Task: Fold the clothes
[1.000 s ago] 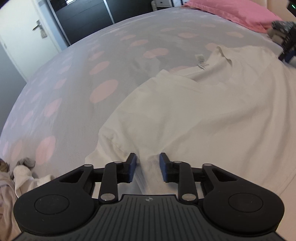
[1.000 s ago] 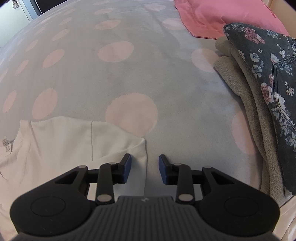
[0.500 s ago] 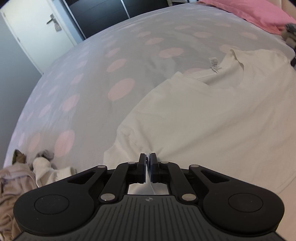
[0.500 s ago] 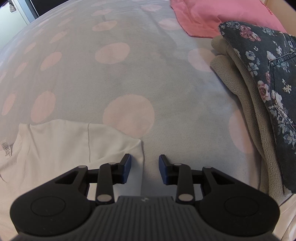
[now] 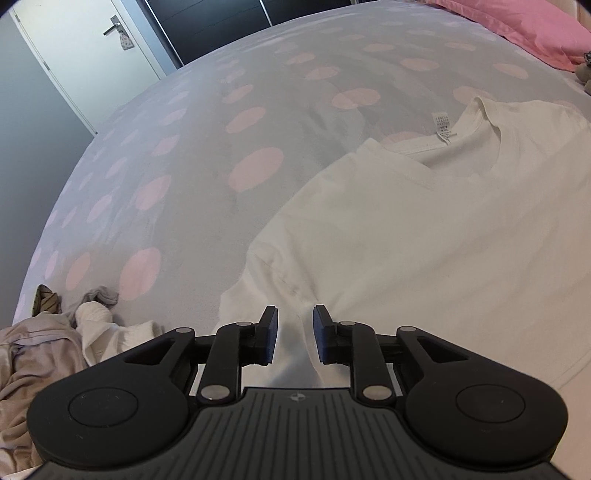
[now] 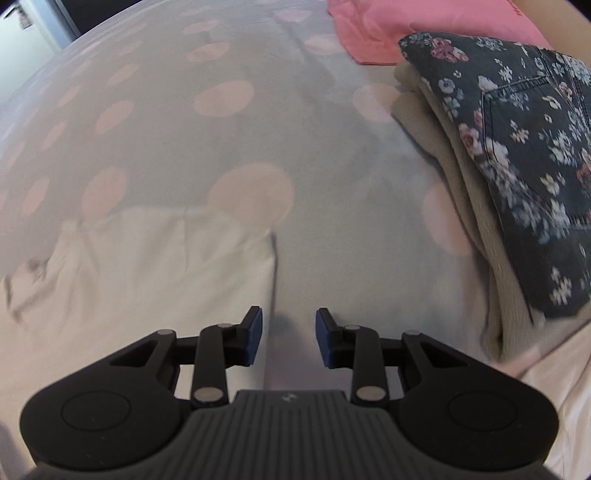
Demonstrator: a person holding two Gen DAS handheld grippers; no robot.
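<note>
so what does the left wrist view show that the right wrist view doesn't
Only the left wrist view shows the white door with a metal handle, the crumpled heap of beige and white clothes, and the white cotton t-shirt's neck label. The left gripper has its jaws opening, t-shirt fabric between them.

Only the right wrist view shows the folded dark floral denim garment on a folded beige fleece.

Both show the white t-shirt, grey bedspread with pink dots and pink pillow.
</note>
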